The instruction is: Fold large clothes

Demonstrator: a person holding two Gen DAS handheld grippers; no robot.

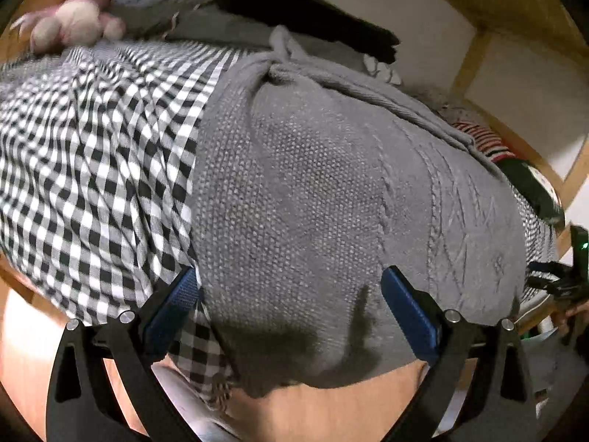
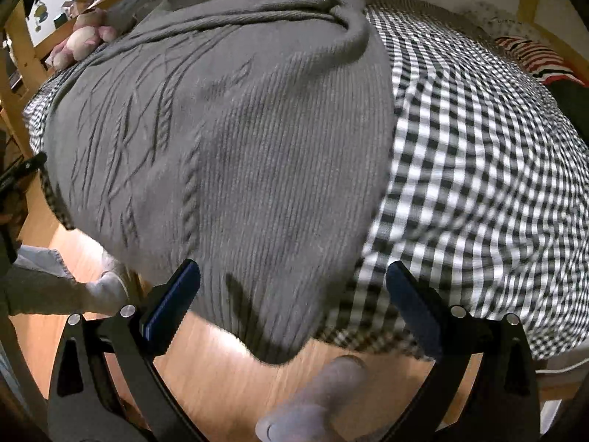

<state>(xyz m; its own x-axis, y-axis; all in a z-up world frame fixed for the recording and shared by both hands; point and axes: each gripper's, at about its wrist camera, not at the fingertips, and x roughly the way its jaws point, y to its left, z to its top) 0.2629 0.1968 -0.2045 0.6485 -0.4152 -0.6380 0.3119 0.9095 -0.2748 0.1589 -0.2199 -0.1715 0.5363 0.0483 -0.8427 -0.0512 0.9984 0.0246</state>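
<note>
Nearest your lenses, both tools are standing with fingers spread wide and gripping nothing: the left gripper [image 1: 291, 287] is hovering over the near hem of the grey cable-knit sweater [image 1: 331, 191], and the right gripper [image 2: 292, 281] is hovering over that same hem where it is hanging past the bed edge above the wooden floor [image 2: 221, 375]. The sweater is lying spread flat on the black-and-white checked bedspread [image 1: 92, 169], with a pink plush toy [image 1: 77, 22] and a red-striped cloth [image 2: 530, 55] lying farther back.
</note>
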